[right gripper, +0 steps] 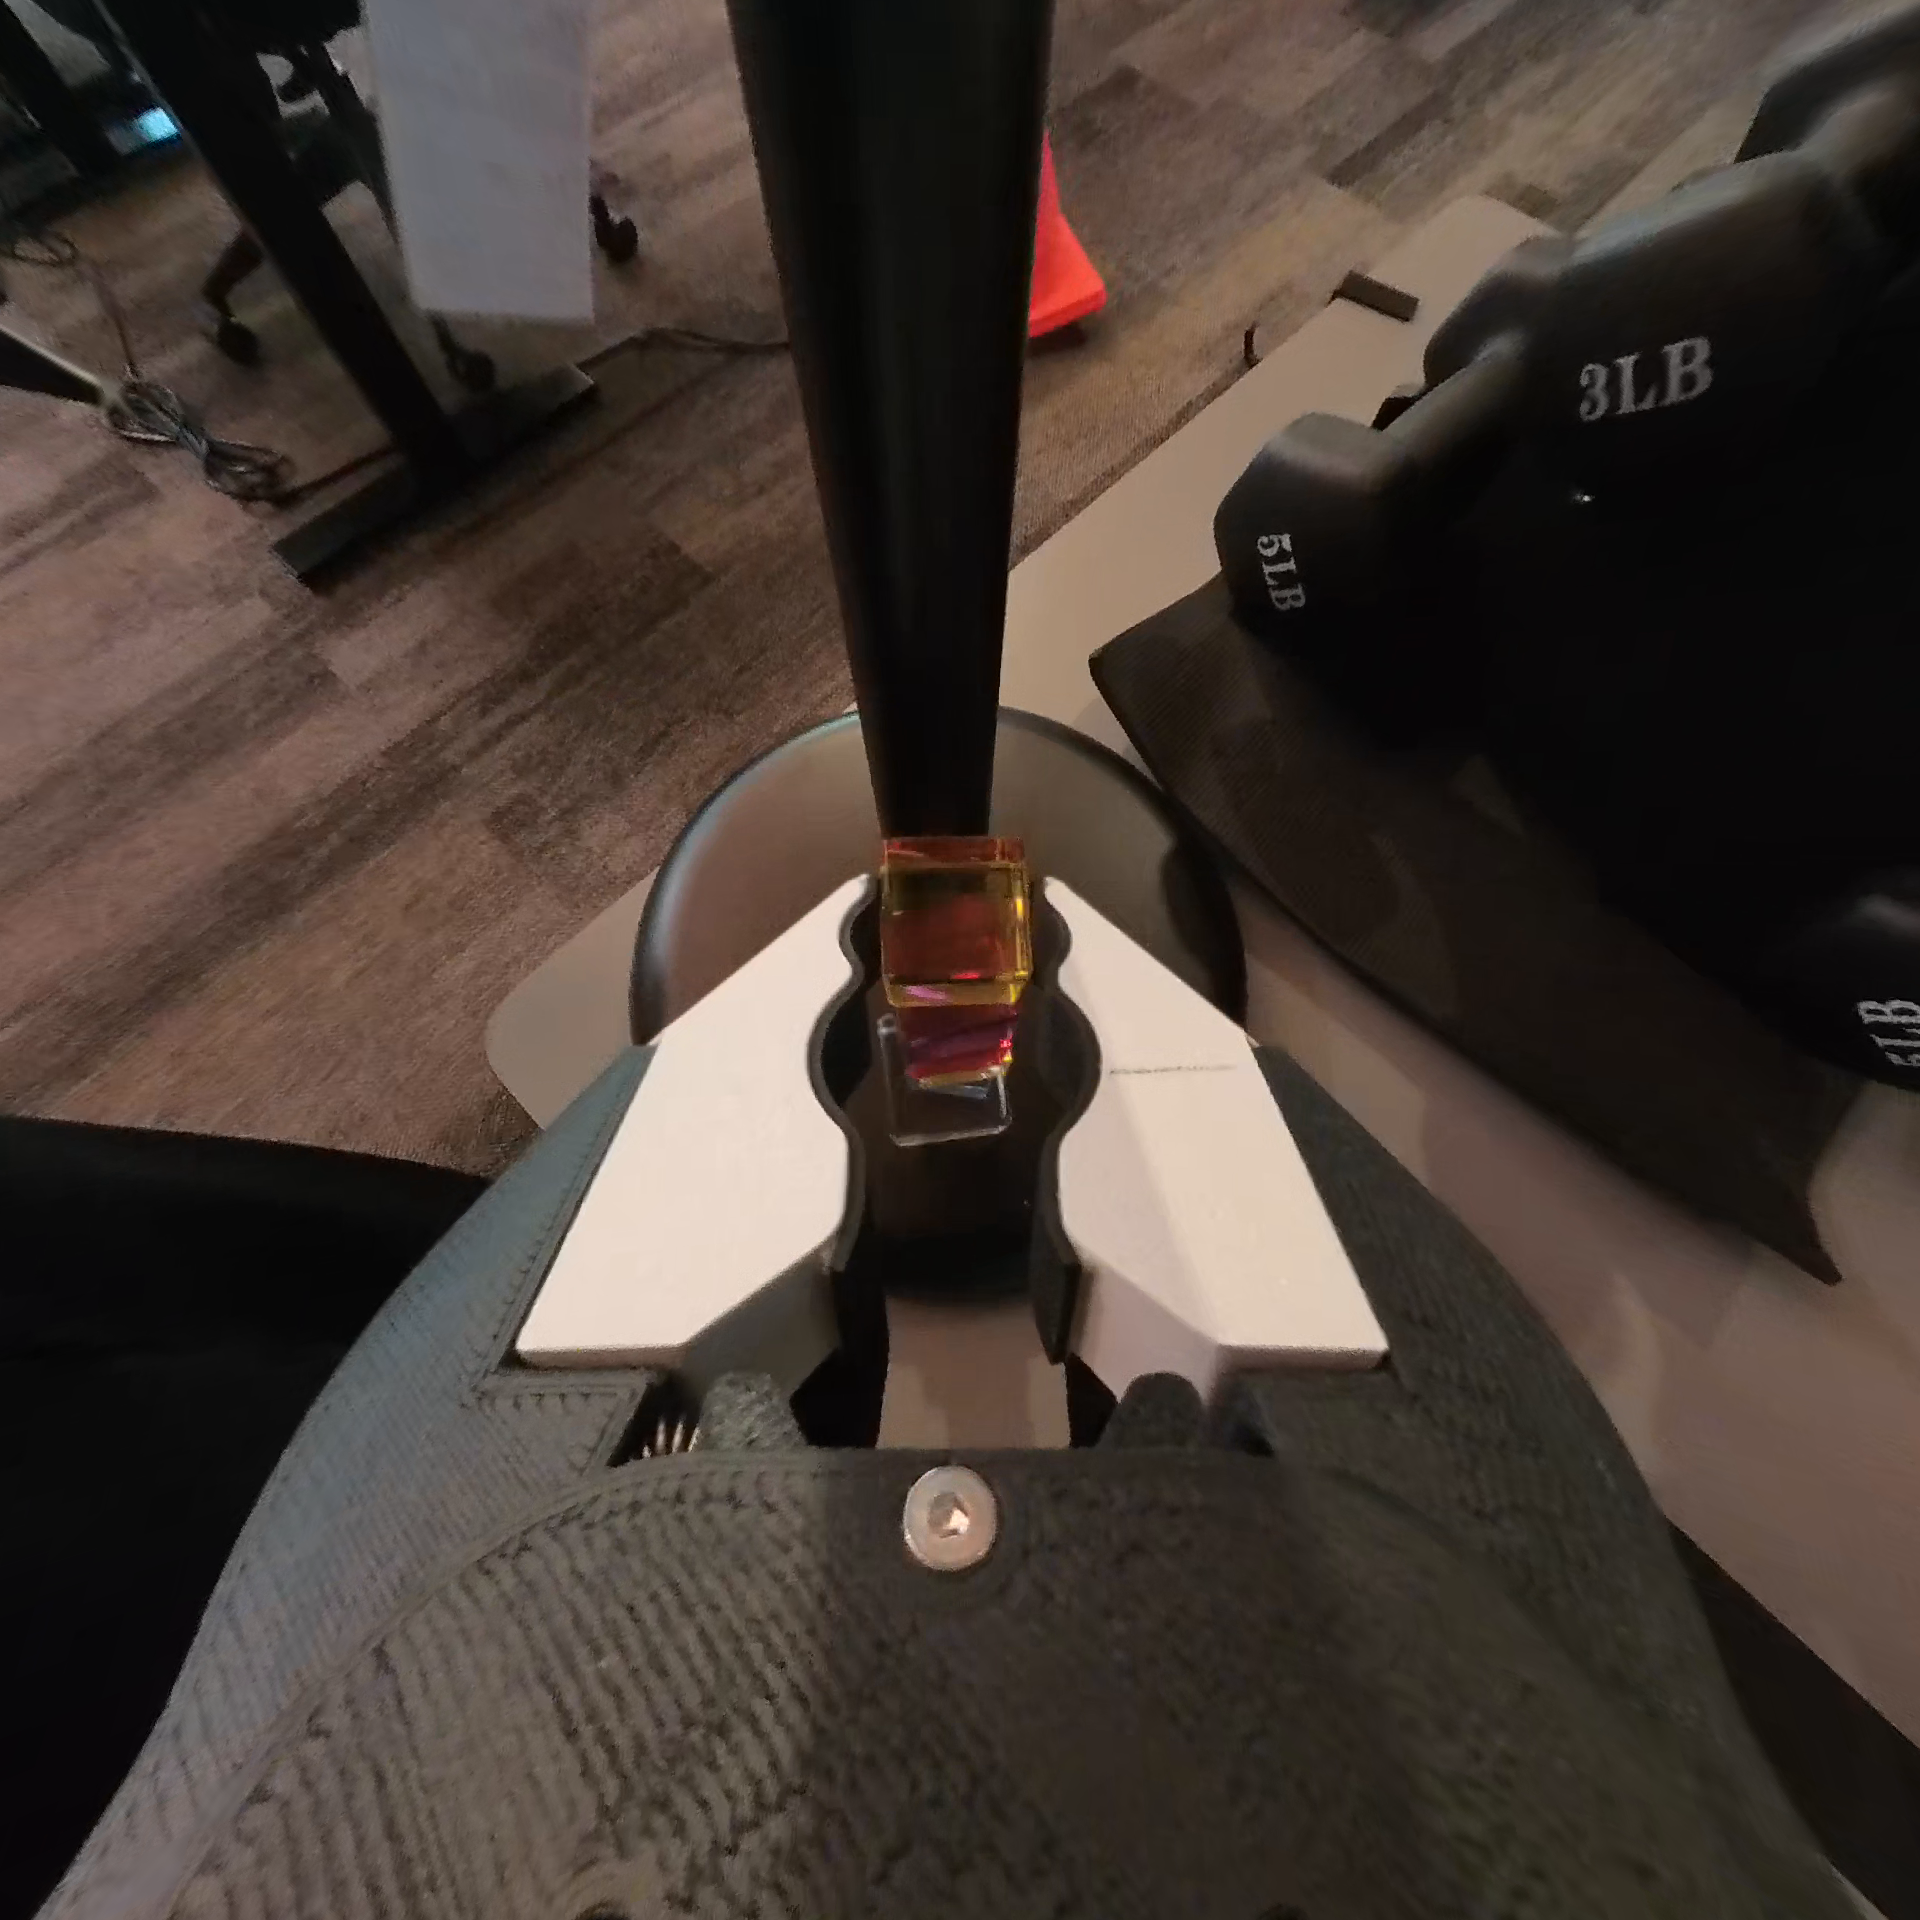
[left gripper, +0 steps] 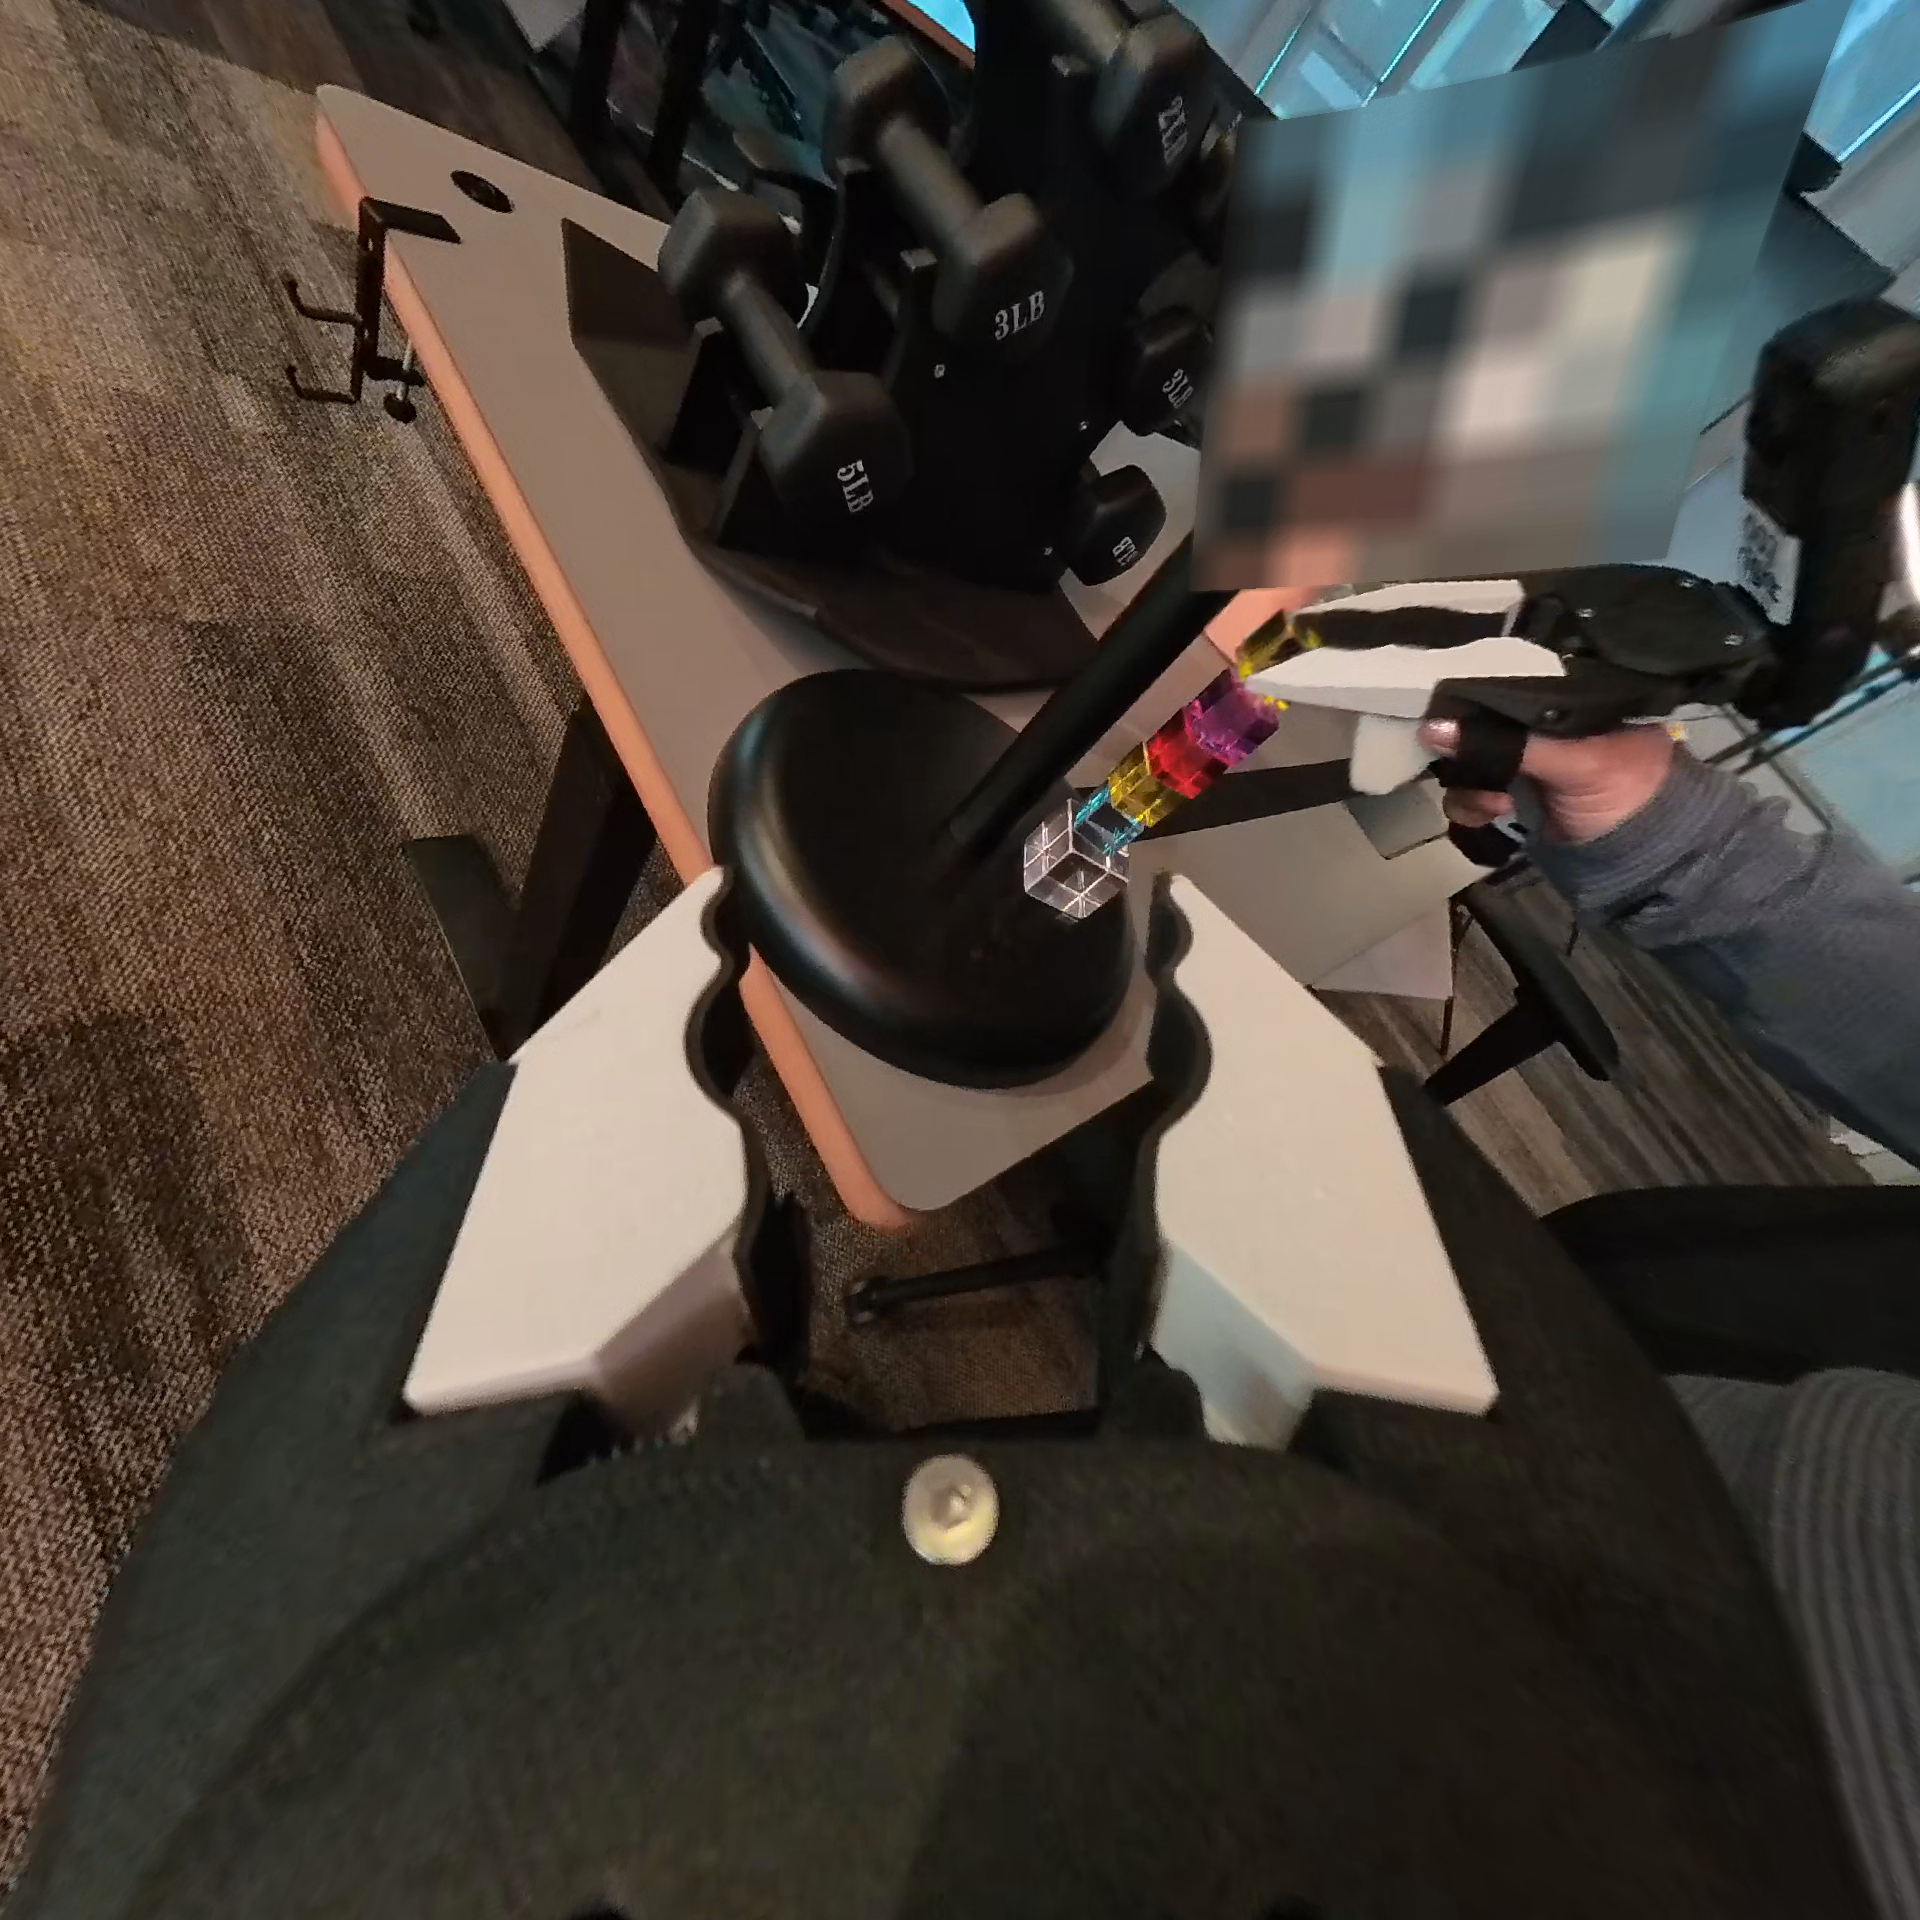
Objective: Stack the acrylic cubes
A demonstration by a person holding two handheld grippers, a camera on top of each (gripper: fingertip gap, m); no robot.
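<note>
A column of several see-through cubes (left gripper: 1174, 769) rises from the round black base (left gripper: 862, 862) of a stand, beside its black pole (left gripper: 1081, 717). A clear cube (left gripper: 1075, 878) is at the bottom, with blue, yellow, red and purple ones above. My right gripper (left gripper: 1273, 649) is shut on the top yellow cube (right gripper: 954, 914), with the rest of the column below it (right gripper: 951, 1049); its fingers (right gripper: 1122, 997) hover over the base (right gripper: 717, 862). My left gripper (left gripper: 940, 894) is open and empty, its fingers (left gripper: 623, 1039) on either side of the base's near edge.
A rack of black dumbbells (left gripper: 935, 312) stands behind the base on the grey table with a pinkish edge (left gripper: 582, 582); it shows at the right in the right wrist view (right gripper: 1558, 540). A black hook clamp (left gripper: 364, 301) hangs off the table edge. An orange cone (right gripper: 1060, 260) stands on the carpet. The gap from one gripper's tips to the other's is roughly 25 cm. Left tips and right tips are each some 20 cm from the round black base (left gripper: 862, 862).
</note>
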